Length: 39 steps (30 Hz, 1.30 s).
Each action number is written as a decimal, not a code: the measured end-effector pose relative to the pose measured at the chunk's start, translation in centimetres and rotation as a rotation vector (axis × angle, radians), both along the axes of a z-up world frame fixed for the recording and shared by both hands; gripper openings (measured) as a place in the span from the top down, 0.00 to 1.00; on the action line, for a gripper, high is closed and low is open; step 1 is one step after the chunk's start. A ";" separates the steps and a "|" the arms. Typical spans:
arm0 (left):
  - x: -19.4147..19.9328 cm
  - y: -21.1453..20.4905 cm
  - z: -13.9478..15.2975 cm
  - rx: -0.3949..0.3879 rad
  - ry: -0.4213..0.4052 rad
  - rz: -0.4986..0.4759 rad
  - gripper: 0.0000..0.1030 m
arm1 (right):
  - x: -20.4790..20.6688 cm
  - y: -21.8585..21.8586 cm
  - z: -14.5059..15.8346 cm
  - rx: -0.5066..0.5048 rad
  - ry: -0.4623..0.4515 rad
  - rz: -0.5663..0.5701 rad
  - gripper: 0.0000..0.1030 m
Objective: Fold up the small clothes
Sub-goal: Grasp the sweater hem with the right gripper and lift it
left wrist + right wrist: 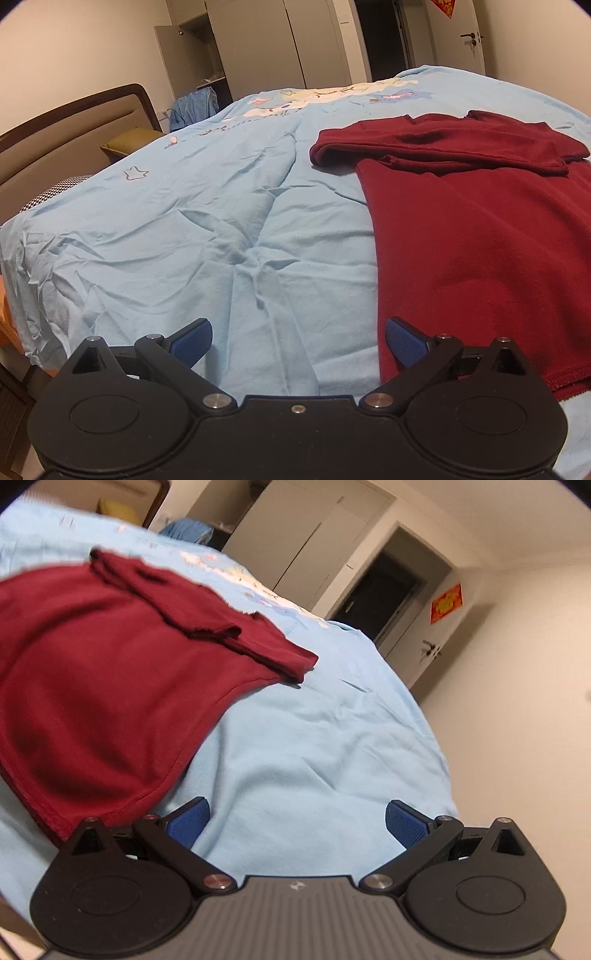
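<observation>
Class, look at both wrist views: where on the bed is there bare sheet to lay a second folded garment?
Left of the dark red garment, the light blue sheet lies bare up to the headboard. Right of the garment, bare sheet reaches the bed's edge. Only the garment's patch is taken. The left gripper and right gripper are open.

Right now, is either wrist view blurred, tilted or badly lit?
Left wrist view: sharp, level, warm indoor light; fisheye bows the light blue bedsheet. Right wrist view: tilted, motion blur smears the maroon shirt edges at the top left; the doorway is dark.
</observation>
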State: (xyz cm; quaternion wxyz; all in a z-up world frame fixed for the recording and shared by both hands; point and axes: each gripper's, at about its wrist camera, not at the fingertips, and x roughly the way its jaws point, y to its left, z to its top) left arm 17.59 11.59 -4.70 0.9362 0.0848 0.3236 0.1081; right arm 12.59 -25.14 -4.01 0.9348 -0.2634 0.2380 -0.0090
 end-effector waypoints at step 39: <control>-4.2 -4.0 2.6 -0.069 -0.106 -0.163 0.01 | -6.9 9.2 -6.0 -0.482 0.026 0.538 0.86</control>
